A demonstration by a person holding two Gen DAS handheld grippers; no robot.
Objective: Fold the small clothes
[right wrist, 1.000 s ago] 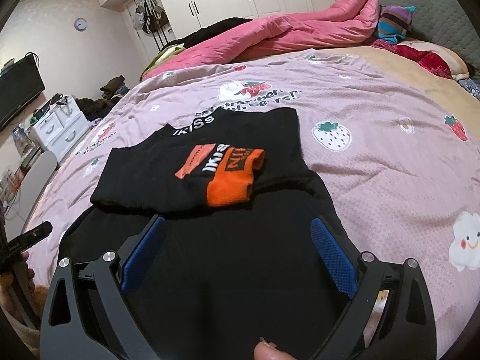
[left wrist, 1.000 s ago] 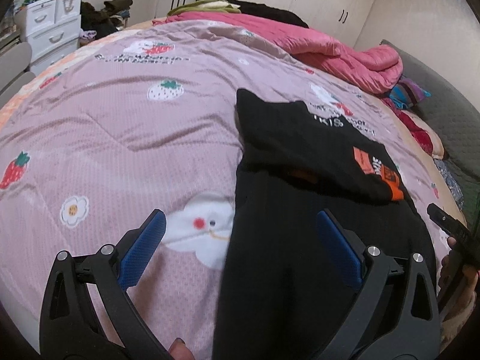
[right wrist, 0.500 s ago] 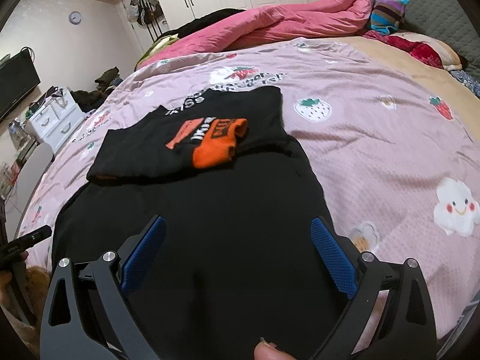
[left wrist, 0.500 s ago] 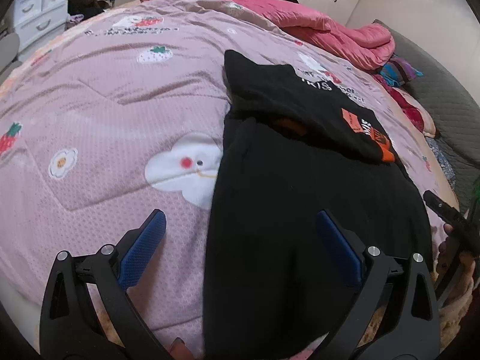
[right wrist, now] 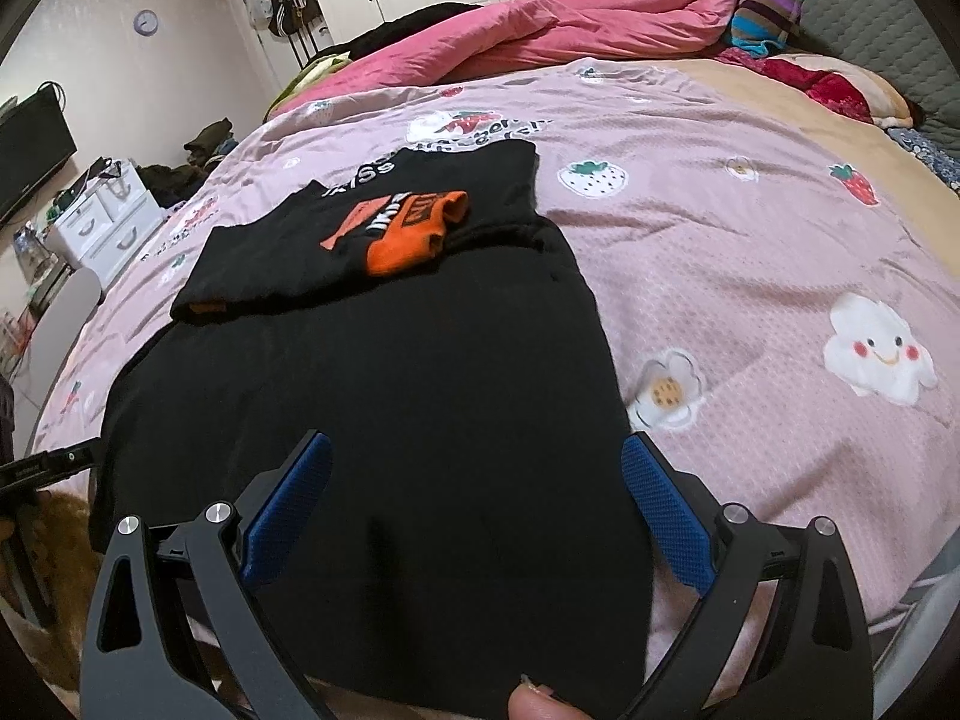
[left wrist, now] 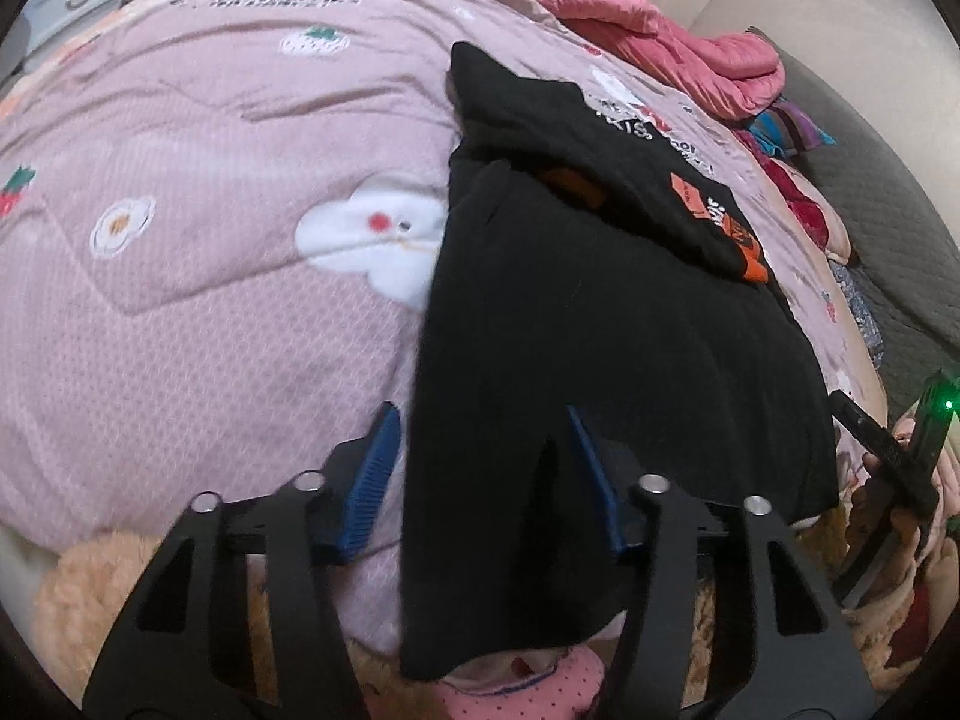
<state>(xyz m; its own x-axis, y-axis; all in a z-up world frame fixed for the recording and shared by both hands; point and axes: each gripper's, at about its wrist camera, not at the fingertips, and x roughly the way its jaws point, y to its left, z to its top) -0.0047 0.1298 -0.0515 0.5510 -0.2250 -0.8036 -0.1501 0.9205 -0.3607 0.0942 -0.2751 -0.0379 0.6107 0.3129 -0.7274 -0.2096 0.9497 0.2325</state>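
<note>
Left wrist view: left gripper (left wrist: 483,474) low over the near edge of a pink strawberry-print quilt (left wrist: 210,312), jaws about half apart and just now closing, with the near left edge of a black garment (left wrist: 570,360) hanging between the blue pads (left wrist: 375,474). Left pad just outside the cloth's left border, right pad partly hidden behind a fold of the black fabric; cannot tell whether the pads already press on the cloth. Garment spread flat from the near edge toward the far side, its hem draped over the bed's edge. On its far end, a smaller folded black top with an orange patch (left wrist: 606,162). Far right, a rolled pink duvet (left wrist: 678,54). At the right border, a hand with the other black tool (left wrist: 888,468).

Right wrist view: right gripper (right wrist: 474,516) spread wide over the near right part of the same black garment (right wrist: 384,420), blue pads on both sides above the cloth, nothing pinched. Right pad at the garment's right border, left pad over the middle of the fabric. Folded top with orange patch (right wrist: 390,228) farther away, lying on the garment's far end. White drawers (right wrist: 105,228) far left beside the bed.
</note>
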